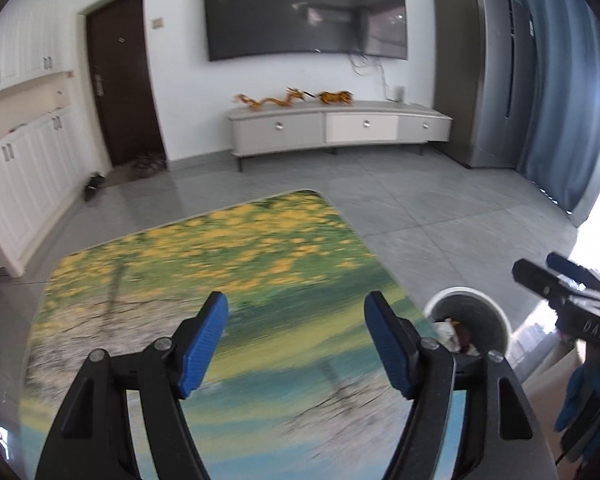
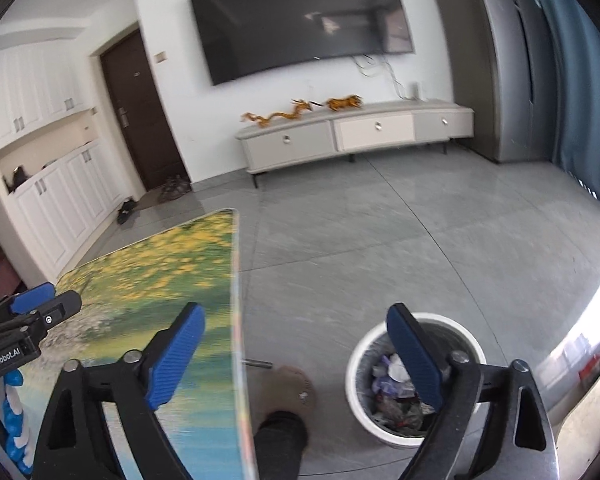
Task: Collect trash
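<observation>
Left-wrist view shows our left gripper (image 1: pixel 296 316) with its two blue pads spread apart and nothing between them, held over one table (image 1: pixel 220 272) whose top carries a print of yellow flowers and green. We count one bin (image 1: pixel 495 316), white and round, standing on the grey floor (image 1: pixel 439 208) just off the table's right edge; its open mouth faces straight up, so its long axis runs vertical. Trash (image 2: pixel 395 384) lies inside it as a heap of crumpled scraps, white, bluish and dark; we cannot count the pieces. From the right-wrist view our right gripper (image 2: pixel 296 324) also stands wide, empty, with one pad over the table's edge and the other in front of the bin's rim. Each gripper shows at the edge of the other's picture, so we count two in all. Below the table's edge we see one foot (image 2: pixel 288 396) in a tan slipper, with a dark trouser leg above it, near the bin but apart from it. Far across the room hang one TV (image 1: pixel 303 8) and, under it, one low cabinet (image 1: pixel 339 128) with three drawers and two orange figures (image 1: pixel 300 98) on top.
</observation>
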